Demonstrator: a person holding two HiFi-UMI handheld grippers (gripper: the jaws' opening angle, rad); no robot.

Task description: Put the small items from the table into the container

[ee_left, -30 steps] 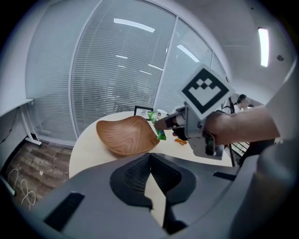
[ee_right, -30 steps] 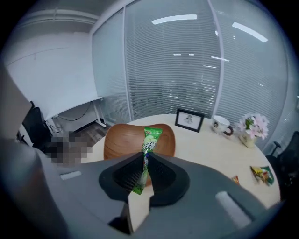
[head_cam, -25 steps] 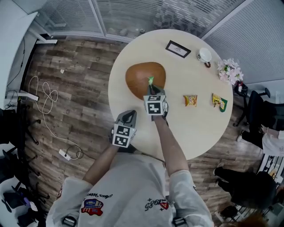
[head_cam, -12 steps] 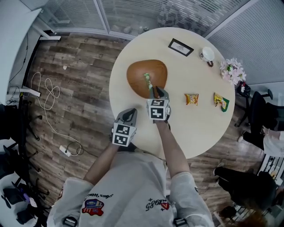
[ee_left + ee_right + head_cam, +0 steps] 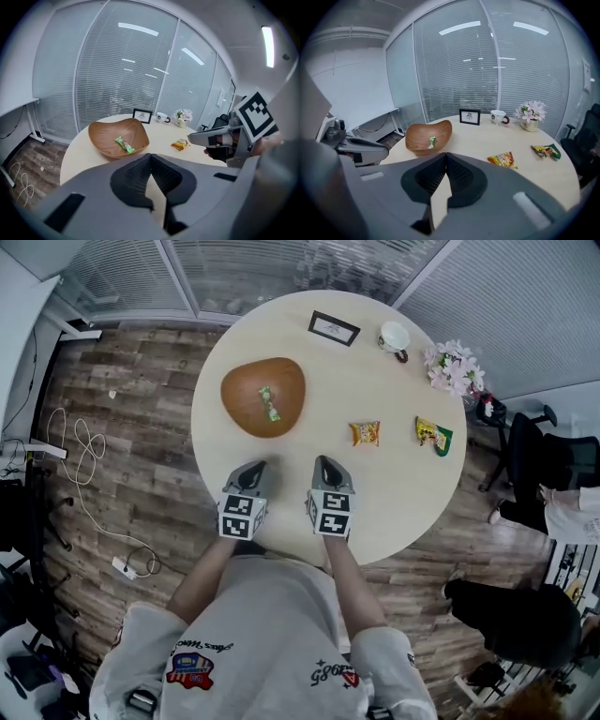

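The round table [image 5: 375, 390] has a pale cream top, plain and unpatterned. The wooden bowl [image 5: 242, 390] is warm reddish brown. The sweet wrapper [image 5: 270, 404] lying in it is bright green with light print. The orange snack packet [image 5: 366, 433] carries yellow and red areas. The yellow-green snack packet [image 5: 434, 436] is yellow at one end and green at the other. The picture frame [image 5: 334, 328] is black around a white sheet. The mug [image 5: 394, 336] is white with a dark handle. The flowers [image 5: 453, 369] are pink and white. The left gripper [image 5: 257, 466] and right gripper [image 5: 324, 461] are grey, and their cubes bear black-and-white square markers. The floor [image 5: 131, 409] shows grey-brown planks.
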